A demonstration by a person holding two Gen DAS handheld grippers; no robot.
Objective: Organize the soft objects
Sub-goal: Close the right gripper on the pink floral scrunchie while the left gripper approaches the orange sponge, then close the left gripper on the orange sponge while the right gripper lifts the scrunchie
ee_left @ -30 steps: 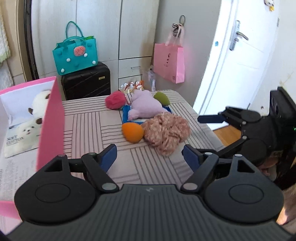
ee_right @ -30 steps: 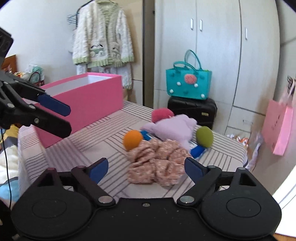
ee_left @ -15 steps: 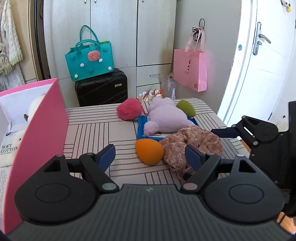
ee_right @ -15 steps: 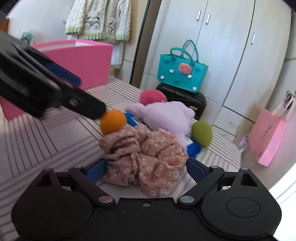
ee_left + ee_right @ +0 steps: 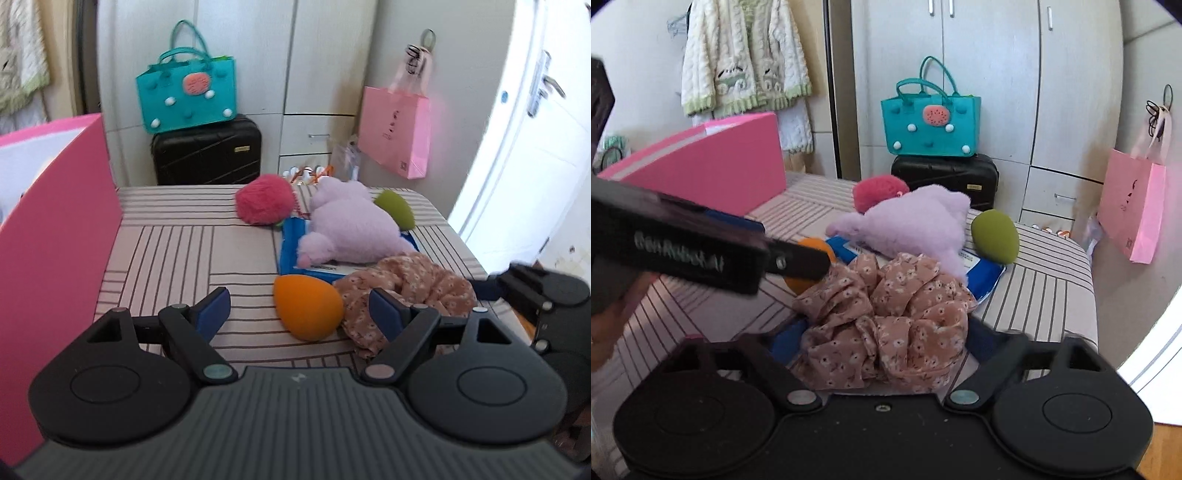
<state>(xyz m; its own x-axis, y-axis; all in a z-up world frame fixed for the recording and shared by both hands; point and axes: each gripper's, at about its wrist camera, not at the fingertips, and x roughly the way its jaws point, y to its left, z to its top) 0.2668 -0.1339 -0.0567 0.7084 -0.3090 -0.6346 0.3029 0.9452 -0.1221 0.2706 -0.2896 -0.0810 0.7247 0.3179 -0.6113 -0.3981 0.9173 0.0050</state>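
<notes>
Right wrist view: right gripper (image 5: pixel 882 339) jaws closing around scrunchie (image 5: pixel 886 325) on table (image 5: pixel 1052 266), grip unconfirmed. Left gripper (image 5: pixel 299 310) jaws apart, approaching orange sponge (image 5: pixel 308 308). Next: clamp, lift toward pink box (image 5: pixel 713 166).

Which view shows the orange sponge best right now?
The left wrist view: the orange sponge lies whole and unblocked between the left gripper fingers, beside the floral scrunchie. In the right wrist view only a sliver of it shows behind the left gripper's finger.
</notes>
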